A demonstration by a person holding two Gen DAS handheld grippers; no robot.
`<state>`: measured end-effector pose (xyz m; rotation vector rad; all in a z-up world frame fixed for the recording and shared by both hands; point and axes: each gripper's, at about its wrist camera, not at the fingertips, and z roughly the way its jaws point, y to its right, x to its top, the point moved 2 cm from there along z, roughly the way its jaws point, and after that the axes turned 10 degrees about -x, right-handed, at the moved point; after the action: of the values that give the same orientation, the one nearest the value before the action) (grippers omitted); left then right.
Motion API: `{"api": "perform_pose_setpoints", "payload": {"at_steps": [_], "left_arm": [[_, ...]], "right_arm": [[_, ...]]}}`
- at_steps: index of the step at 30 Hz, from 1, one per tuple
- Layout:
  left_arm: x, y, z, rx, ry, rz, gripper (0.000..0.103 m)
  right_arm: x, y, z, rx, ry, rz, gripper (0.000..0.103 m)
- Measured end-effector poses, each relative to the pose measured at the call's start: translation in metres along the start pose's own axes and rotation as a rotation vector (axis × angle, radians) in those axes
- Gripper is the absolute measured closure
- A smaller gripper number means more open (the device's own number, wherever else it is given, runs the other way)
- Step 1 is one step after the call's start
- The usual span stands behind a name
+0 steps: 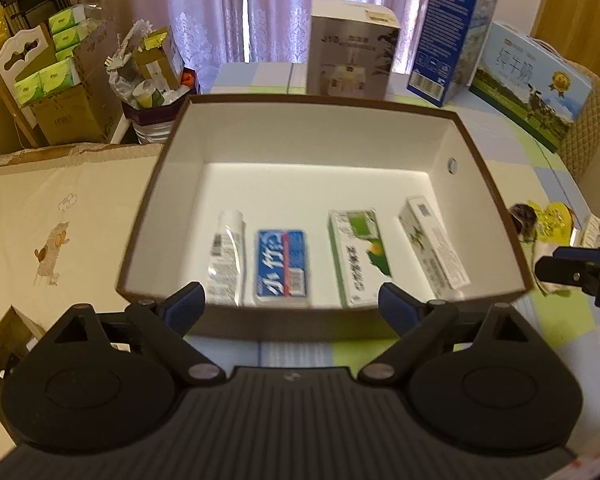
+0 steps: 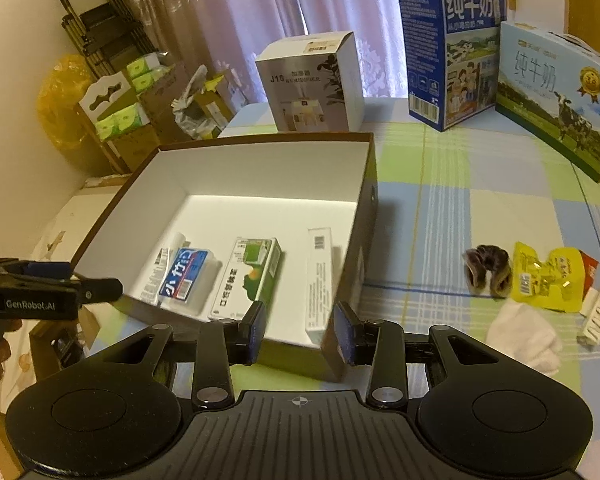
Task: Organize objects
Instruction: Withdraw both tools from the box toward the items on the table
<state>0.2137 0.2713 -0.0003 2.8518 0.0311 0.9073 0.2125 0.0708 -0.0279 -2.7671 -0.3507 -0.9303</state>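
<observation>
The left hand-held gripper [image 1: 290, 304] hovered with jaws wide apart, just short of the brown-rimmed box [image 1: 484, 152] on the checked tabletop [image 2: 480, 208]. Ahead of it lay a tube [image 1: 226, 258], a blue pack [image 1: 282, 266] and two green cartons (side by side). The right hand-held gripper [image 2: 300, 332] was parted, empty, at the box's near corner.

Left gripper [image 1: 290, 304] jaws spread wide, empty — right gripper [image 2: 300, 332] jaws parted narrower, empty.
</observation>
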Motion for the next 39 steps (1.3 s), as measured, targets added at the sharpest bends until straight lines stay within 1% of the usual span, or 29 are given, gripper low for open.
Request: {"api": "perform_pose_setpoints", "payload": {"at_steps": [9,21,29,39], "left_arm": [[-0.027,0.052,-0.006,-0.019,-0.023,0.025,0.011],[-0.044,0.126,-0.001,-0.060,-0.049,0.076,0.011],[-0.050,0.170,0.008,-0.084,-0.066,0.118,0.011],[-0.059,0.224,0.026,-0.142,-0.102,0.164,0.011]], "right_arm": [[-0.022,0.025,-0.025,0.009,0.000,0.018,0.067],[-0.053,0.079,-0.055,-0.013,-0.017,0.055,0.067],[-0.073,0.123,-0.071,-0.051,-0.034,0.109,0.067],[-0.096,0.180,-0.085,-0.111,-0.066,0.187,0.066]]}}
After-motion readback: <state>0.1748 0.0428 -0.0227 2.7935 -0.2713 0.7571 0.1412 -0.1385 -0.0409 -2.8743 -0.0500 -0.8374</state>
